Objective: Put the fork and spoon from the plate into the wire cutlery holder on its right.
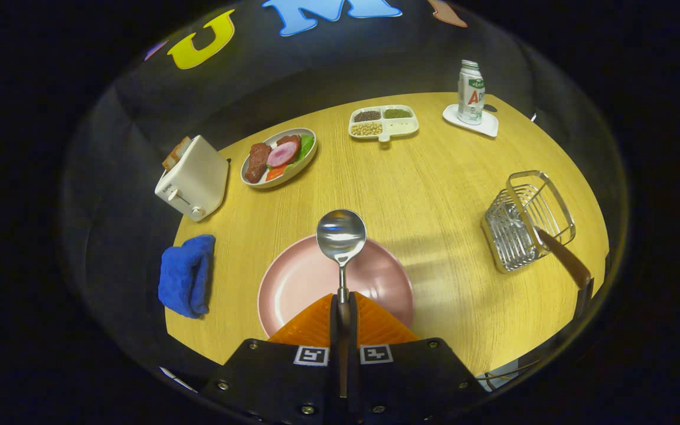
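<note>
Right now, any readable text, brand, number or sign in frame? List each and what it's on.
Bottle label: print partly turned away and blurred, not readable.
Toaster: small dark mark on its casing, too small to read.
Gripper, shut on the spoon: two square coded tags on its body, patterns, no words.
Nothing else carries text.

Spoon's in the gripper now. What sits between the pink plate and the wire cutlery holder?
Nothing: in the gripper view, bare tabletop runs from the pink plate to the wire cutlery holder. The gripper is shut on the spoon.
</note>
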